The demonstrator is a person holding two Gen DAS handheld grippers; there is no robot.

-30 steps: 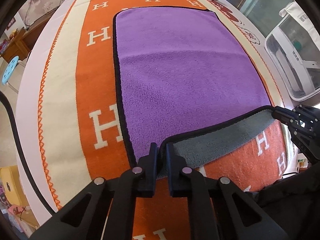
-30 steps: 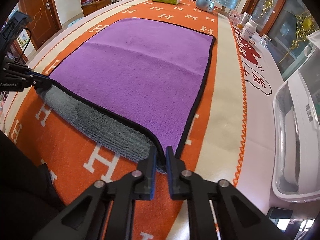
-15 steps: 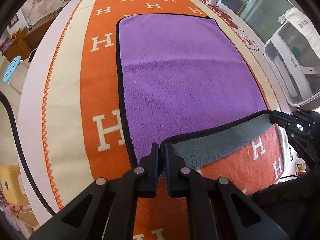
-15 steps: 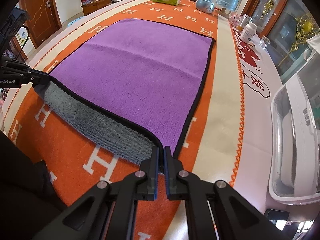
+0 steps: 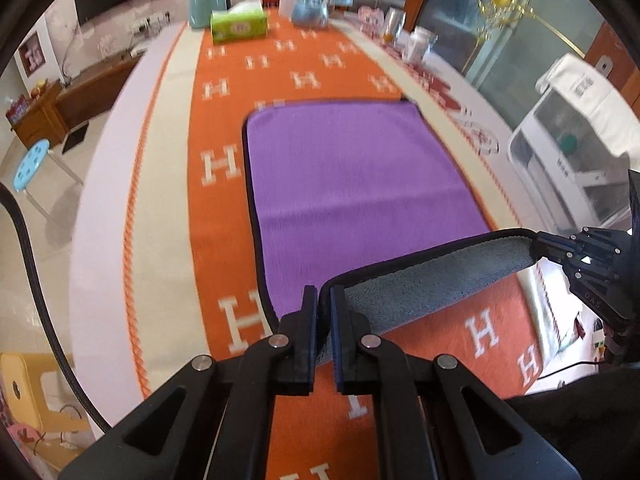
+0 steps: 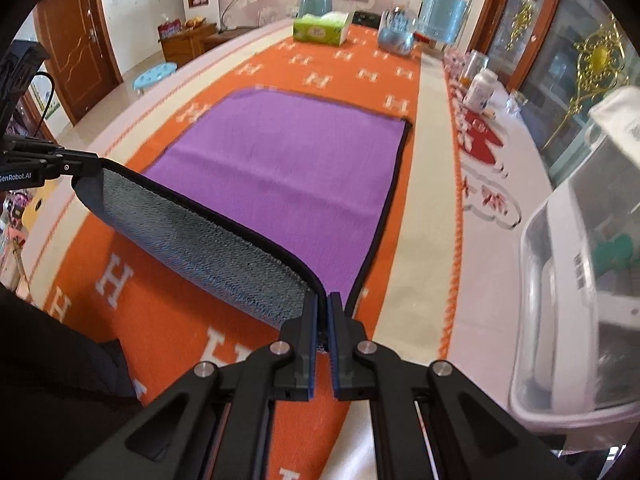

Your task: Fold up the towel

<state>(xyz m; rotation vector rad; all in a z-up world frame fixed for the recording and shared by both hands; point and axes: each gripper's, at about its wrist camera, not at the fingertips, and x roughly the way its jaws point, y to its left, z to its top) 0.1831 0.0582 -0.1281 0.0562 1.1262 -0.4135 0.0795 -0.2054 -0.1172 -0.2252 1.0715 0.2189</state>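
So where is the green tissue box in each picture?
Left wrist view: the green cardboard tissue box sits near the top, left of centre, at the far end of the orange tablecloth with white H letters, beyond the purple towel.
Right wrist view: the same box is at the top centre, also beyond the towel.
Shared landmark: the light blue glittery dome just right of the box.

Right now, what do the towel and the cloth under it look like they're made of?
The towel looks like plush microfiber: matte purple pile on top, a looped grey underside where both grippers lift the near edge, and stitched black edging. The orange tablecloth with white H marks seems a flat woven or printed fabric; blur leaves that open.
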